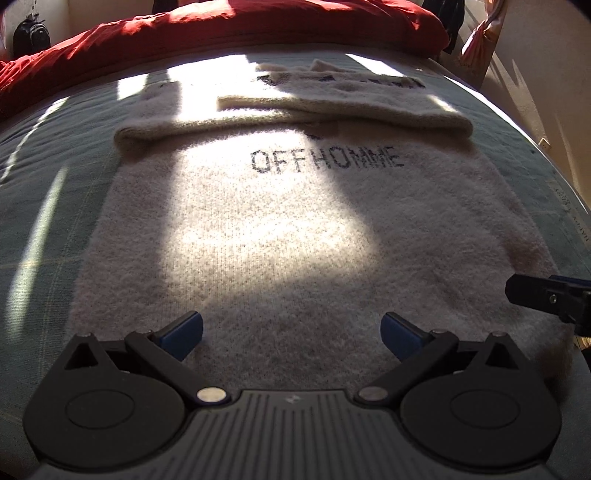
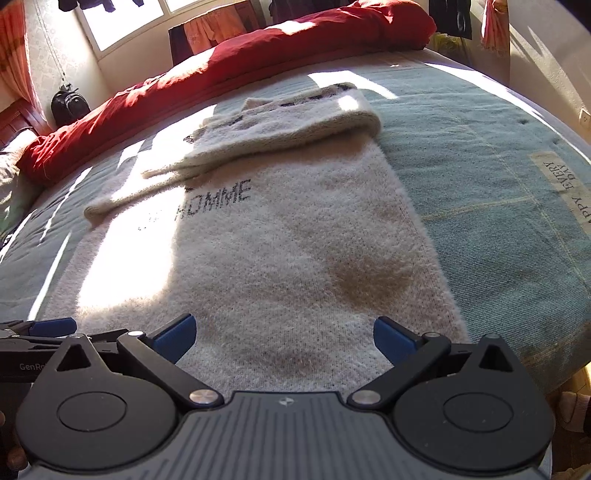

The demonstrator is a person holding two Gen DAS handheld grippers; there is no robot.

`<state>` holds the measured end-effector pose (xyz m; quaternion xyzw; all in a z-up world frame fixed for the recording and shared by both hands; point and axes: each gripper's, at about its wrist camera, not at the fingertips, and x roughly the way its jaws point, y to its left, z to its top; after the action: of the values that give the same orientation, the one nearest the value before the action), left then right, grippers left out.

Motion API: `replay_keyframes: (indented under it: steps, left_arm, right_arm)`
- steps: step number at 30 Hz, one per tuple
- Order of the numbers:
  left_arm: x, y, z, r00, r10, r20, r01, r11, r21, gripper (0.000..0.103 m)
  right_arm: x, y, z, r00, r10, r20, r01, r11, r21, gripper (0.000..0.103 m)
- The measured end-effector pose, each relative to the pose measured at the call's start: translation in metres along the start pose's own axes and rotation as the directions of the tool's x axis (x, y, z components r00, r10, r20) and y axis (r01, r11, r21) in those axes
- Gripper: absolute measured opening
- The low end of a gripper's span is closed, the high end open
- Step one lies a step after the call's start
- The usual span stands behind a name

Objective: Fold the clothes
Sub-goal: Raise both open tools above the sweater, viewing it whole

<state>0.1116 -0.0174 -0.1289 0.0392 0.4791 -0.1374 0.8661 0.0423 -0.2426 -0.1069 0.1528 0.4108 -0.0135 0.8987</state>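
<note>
While both grippers gape, a red duvet [image 2: 258,48] lies beyond the sweater [image 1: 280,229].

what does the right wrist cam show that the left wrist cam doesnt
Only the right wrist view shows the window, the printed label on the blanket, and the left gripper edging in beside it.

Only the left wrist view shows the full OFFHOMME lettering; from the right, glare washes out its start. It also shows the right gripper at its edge.

Both show the cream sweater flat on the blue-green blanket with its sleeves folded across the top, the red duvet behind, and each camera's own jaws wide open over the hem.
</note>
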Motion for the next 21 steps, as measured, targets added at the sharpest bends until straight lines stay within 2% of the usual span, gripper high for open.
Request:
replay_keyframes:
  steps: [6, 16, 21]
  left_arm:
    - [-0.003, -0.003, -0.015, 1.000, 0.010, 0.020, -0.011, 0.999, 0.043, 0.102]
    - [-0.017, 0.003, 0.006, 0.996, 0.030, 0.089, -0.035, 0.998, 0.047, 0.102]
    - [-0.018, 0.007, -0.009, 0.997, 0.032, 0.070, -0.036, 0.998, 0.053, 0.102]
  right_arm:
    - [-0.015, 0.010, -0.003, 1.000, 0.010, 0.022, -0.009, 1.000, -0.022, 0.103]
    - [-0.019, 0.022, -0.004, 0.999, 0.018, 0.041, -0.016, 0.998, -0.056, 0.103]
    - [-0.015, 0.024, -0.004, 0.996, 0.077, 0.052, -0.072, 0.992, -0.099, 0.103]
